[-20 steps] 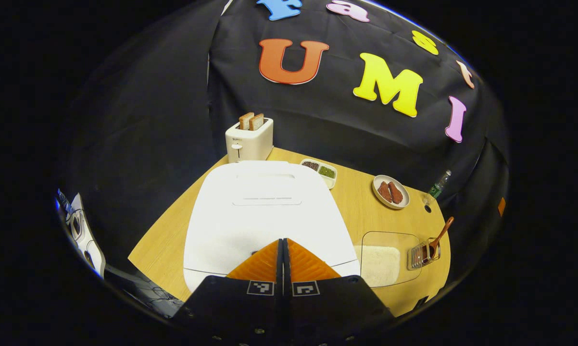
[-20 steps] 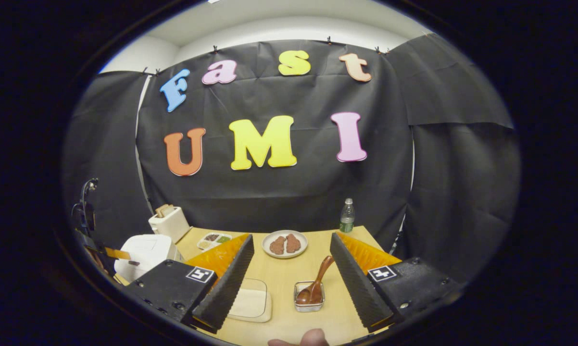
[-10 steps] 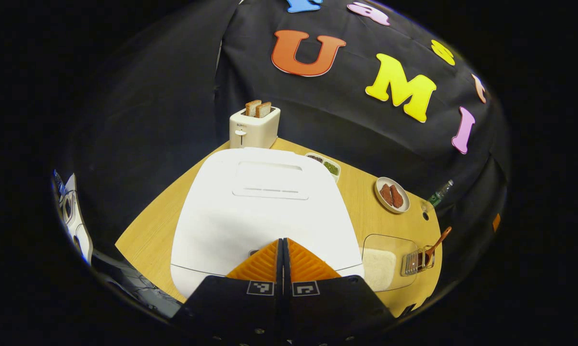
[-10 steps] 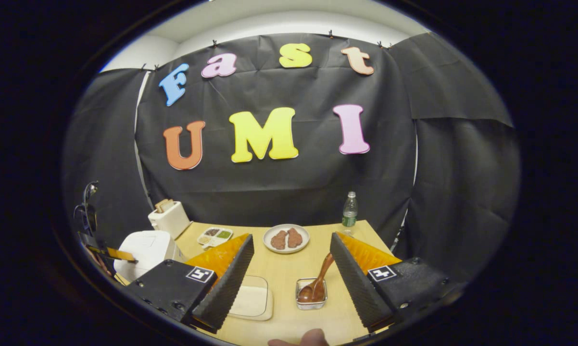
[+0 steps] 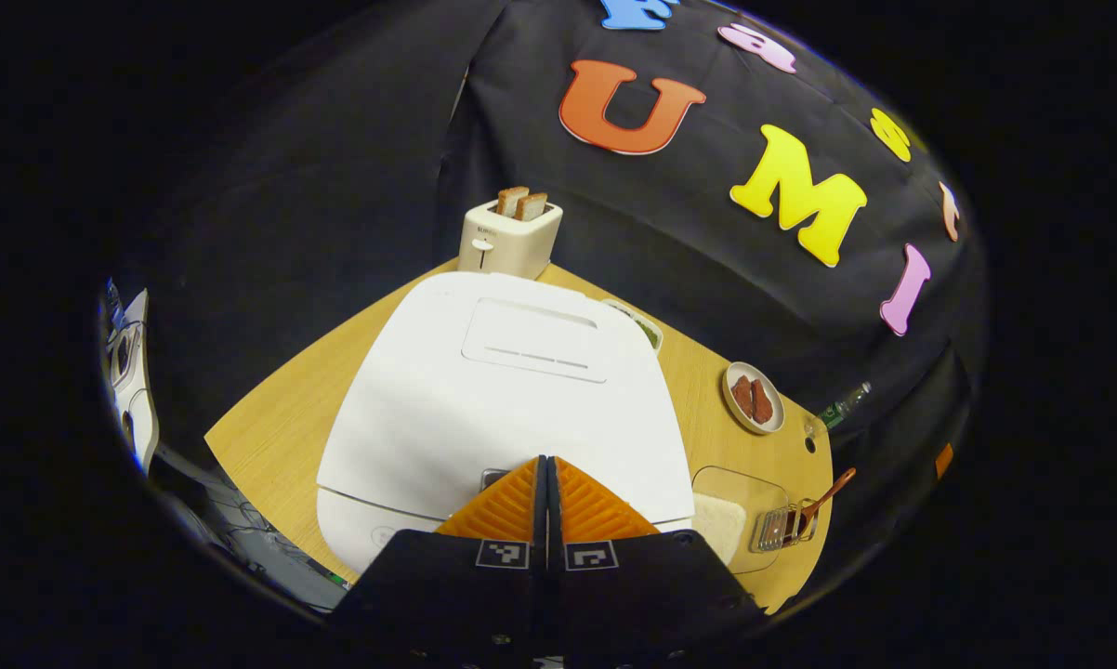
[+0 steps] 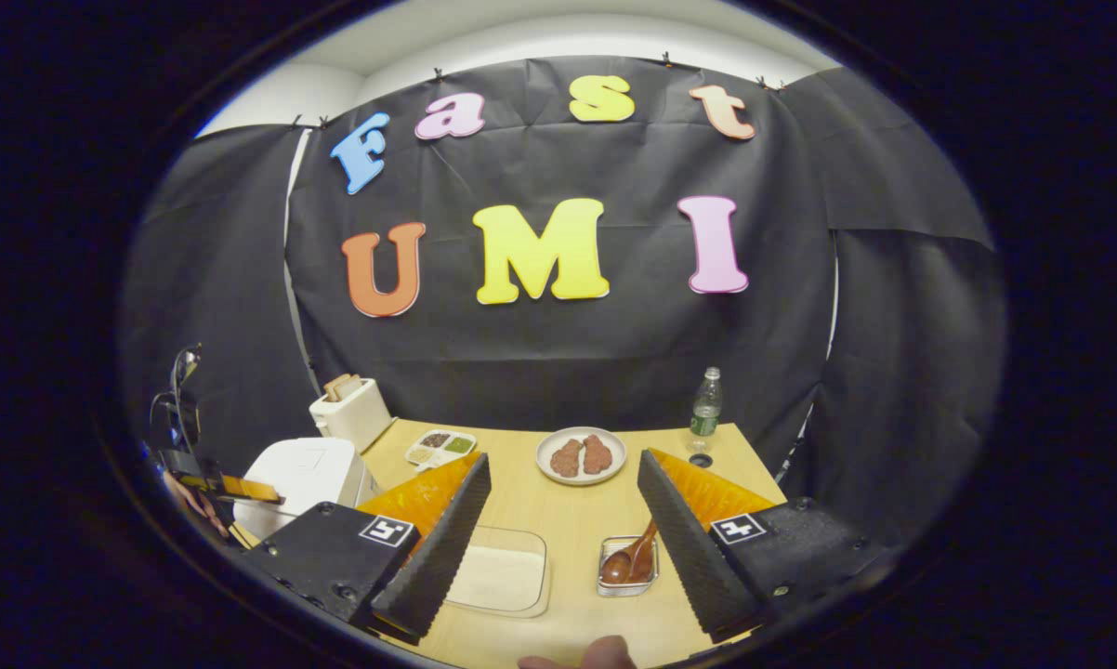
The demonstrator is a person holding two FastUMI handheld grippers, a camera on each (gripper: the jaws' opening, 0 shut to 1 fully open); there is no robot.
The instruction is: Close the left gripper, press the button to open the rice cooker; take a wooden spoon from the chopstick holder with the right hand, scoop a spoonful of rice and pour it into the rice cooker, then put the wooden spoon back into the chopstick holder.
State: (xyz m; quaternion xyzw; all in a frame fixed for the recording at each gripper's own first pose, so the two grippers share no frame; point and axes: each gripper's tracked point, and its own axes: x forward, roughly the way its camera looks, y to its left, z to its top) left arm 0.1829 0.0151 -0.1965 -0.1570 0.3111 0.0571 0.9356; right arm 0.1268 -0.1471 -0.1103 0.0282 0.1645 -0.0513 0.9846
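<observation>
Nearest in the left gripper view: left gripper (image 5: 546,460), clenched with the two fingers flat together and nothing between them, tips down at the front edge of the rice cooker (image 5: 503,390), right at a small grey button (image 5: 493,478) half hidden behind the fingers. Cannot tell whether the tips actually touch it. White cooker, rounded square, lid down, with a recessed panel on top.

In the right gripper view, right gripper (image 6: 563,474) released, fingers spread wide, held level above the near end of the wooden table (image 6: 568,520). Fingertip of the holding hand (image 6: 582,658) at the very bottom edge. Between the fingers, close by: clear tray of rice (image 6: 503,578) to the left, metal chopstick holder (image 6: 629,569) just beside it to the right. Wooden spoon (image 6: 635,559) standing in the holder, bowl down, handle leaning up and away toward the right finger, its upper part hidden behind that finger.

Farther back: plate of brown pieces (image 6: 581,455), divided dish (image 6: 440,448), green-labelled bottle (image 6: 704,409) near the far edge. At far left, the cooker, a toaster (image 6: 349,411) with bread behind it, and the left gripper over the cooker's front.
</observation>
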